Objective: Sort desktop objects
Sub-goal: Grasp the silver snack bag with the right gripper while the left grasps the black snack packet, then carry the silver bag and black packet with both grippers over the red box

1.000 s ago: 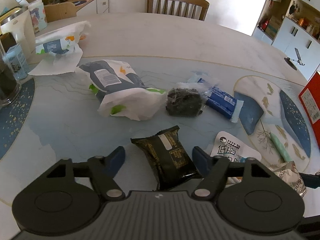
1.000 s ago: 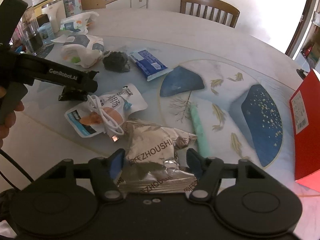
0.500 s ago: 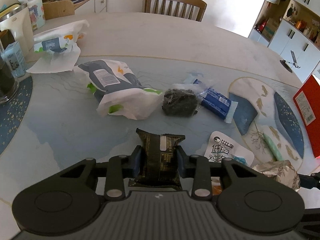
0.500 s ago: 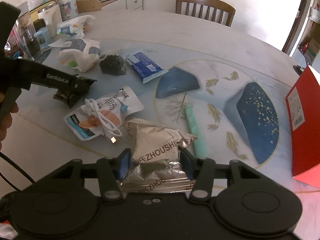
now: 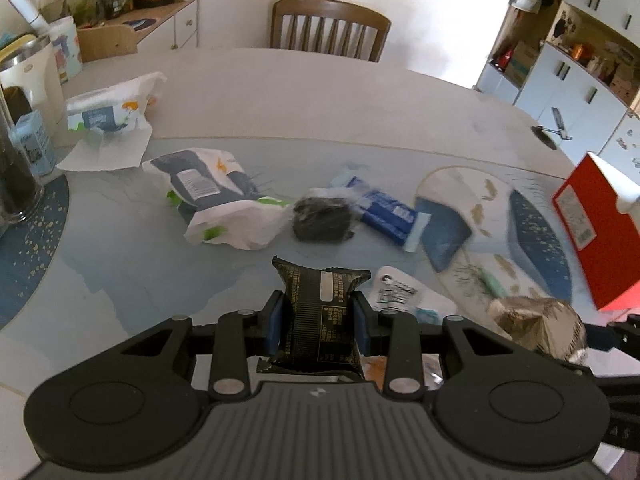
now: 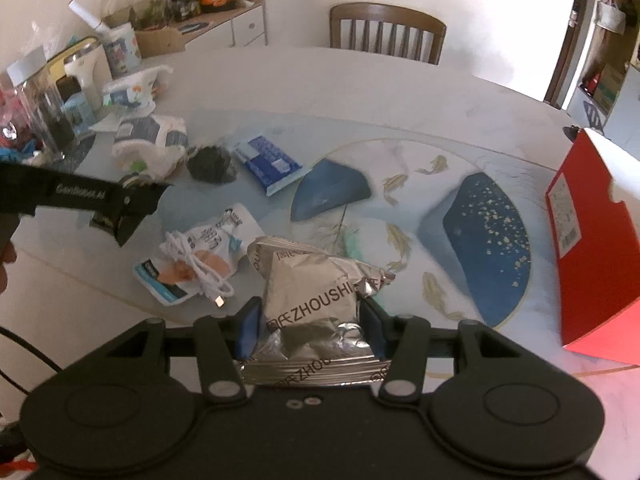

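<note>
My left gripper point(image 5: 318, 316) is shut on a black snack packet point(image 5: 320, 312) with gold print and holds it above the table. My right gripper point(image 6: 310, 322) is shut on a silver foil packet point(image 6: 312, 296) marked ZHOUSHI, also lifted; this packet shows at the right in the left wrist view point(image 5: 538, 330). The left gripper appears at the left in the right wrist view point(image 6: 120, 208). On the table lie a white pouch with a coiled white cable point(image 6: 198, 268), a blue packet point(image 6: 268, 162), a dark clear-wrapped lump point(image 6: 210, 164) and a white-and-blue bag point(image 6: 150, 140).
A red box point(image 6: 592, 248) stands at the right table edge. A green pen point(image 5: 494, 284) lies on the fish-patterned mat point(image 6: 472, 216). Jars, a kettle and another white bag point(image 5: 108, 114) crowd the far left. A wooden chair point(image 5: 330, 28) stands behind the table.
Both grippers closed from open onto their packets and lifted them off the table. The left one has the black packet, the right one the silver packet.
</note>
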The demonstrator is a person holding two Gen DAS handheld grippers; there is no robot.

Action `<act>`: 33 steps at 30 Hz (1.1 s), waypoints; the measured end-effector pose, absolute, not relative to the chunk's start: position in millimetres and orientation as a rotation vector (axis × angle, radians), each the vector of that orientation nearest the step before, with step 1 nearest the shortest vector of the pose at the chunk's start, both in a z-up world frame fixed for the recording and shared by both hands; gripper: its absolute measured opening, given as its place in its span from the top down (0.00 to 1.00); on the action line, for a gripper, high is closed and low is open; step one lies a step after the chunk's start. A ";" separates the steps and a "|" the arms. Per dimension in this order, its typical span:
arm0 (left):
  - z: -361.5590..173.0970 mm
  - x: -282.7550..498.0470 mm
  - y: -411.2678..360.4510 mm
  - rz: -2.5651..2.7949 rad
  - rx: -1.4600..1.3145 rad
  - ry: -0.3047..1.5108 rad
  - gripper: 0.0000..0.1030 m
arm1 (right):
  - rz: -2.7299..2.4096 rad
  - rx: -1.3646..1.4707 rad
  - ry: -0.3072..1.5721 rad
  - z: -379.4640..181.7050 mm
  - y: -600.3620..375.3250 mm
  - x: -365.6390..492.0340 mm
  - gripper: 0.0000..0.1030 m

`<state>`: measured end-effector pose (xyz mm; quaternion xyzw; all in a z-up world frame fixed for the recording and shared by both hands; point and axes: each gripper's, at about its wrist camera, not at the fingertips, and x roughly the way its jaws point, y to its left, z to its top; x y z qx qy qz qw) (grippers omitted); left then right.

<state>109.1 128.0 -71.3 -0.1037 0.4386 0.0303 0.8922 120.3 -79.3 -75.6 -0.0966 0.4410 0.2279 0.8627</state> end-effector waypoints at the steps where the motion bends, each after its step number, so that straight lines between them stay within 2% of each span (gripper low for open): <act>1: -68.5 107.6 125.9 0.055 -0.213 0.909 0.67 | 0.474 -0.196 0.924 -73.1 -81.1 120.6 0.50; 33: 11.7 85.0 32.4 -0.147 -0.115 0.853 0.67 | 0.396 -0.041 0.813 13.0 -170.7 101.3 0.51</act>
